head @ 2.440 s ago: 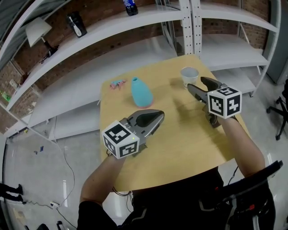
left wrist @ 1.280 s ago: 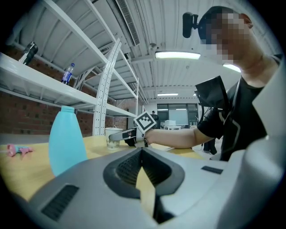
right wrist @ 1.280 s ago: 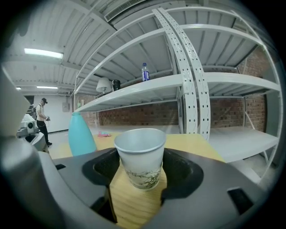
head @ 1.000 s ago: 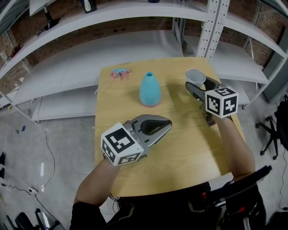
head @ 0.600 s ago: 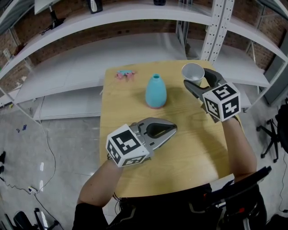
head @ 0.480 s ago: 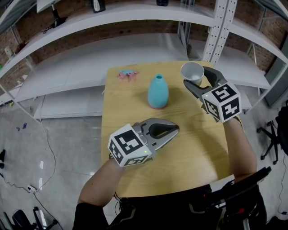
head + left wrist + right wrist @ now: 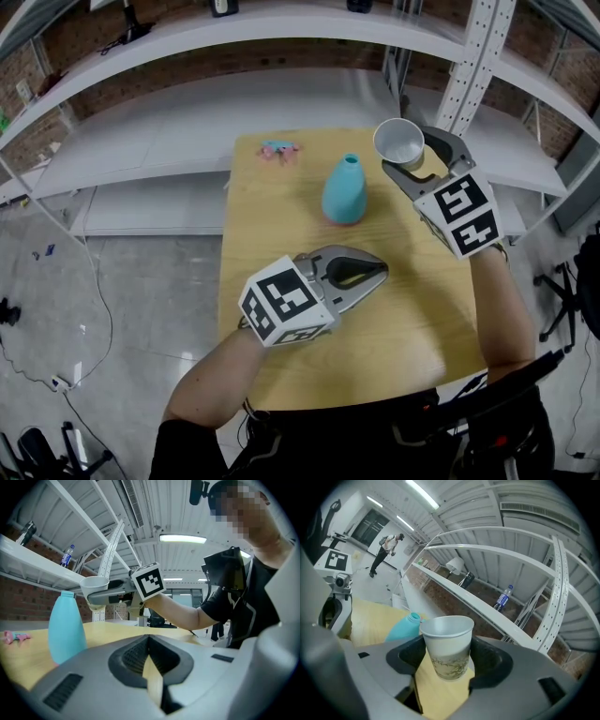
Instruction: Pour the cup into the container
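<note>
My right gripper [image 7: 405, 156] clamped on cup [image 7: 398, 141], upright, high beside teal container [image 7: 344, 190]. Left gripper [image 7: 380, 272] closed, empty. Carry step, I reckon; next: cup lip over narrow mouth, tilt gently.

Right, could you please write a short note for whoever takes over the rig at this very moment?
Right gripper: shut on the paper cup, held upright in the air, off the table.
Left gripper: shut, empty, low over the near part of the table.
Teal container: upright on the table, left of the cup, narrow mouth open.
Done: cup picked up and lifted to about the height of the container's mouth.
Left: bring the cup over the mouth, tip it slowly, then set it down. What is in the cup cannot be made out.
</note>
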The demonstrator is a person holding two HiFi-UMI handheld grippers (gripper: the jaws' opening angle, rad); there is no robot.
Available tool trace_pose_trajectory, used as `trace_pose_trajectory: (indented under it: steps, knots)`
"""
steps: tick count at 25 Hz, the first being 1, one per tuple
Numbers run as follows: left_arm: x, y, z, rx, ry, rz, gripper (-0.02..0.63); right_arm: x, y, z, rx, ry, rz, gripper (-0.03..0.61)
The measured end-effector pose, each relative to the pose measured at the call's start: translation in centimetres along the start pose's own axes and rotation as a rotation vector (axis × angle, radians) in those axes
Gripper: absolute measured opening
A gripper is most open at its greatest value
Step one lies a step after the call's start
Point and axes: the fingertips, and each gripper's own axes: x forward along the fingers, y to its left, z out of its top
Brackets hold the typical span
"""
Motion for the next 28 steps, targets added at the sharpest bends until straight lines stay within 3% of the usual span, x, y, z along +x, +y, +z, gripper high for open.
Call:
trace_pose_trajectory:
  steps: [12, 28]
  knots:
    - [-0.1, -0.3, 0.0, 0.000, -0.001, -0.016, 0.002, 0.9, 1.3, 1.8, -0.233, 0.057, -0.027, 0.302]
    - [-0.1, -0.5, -0.1, 0.003, -0.002, -0.029, 0.002, 1.8, 1.5, 1.9, -0.402, 0.104, -0.072, 0.302]
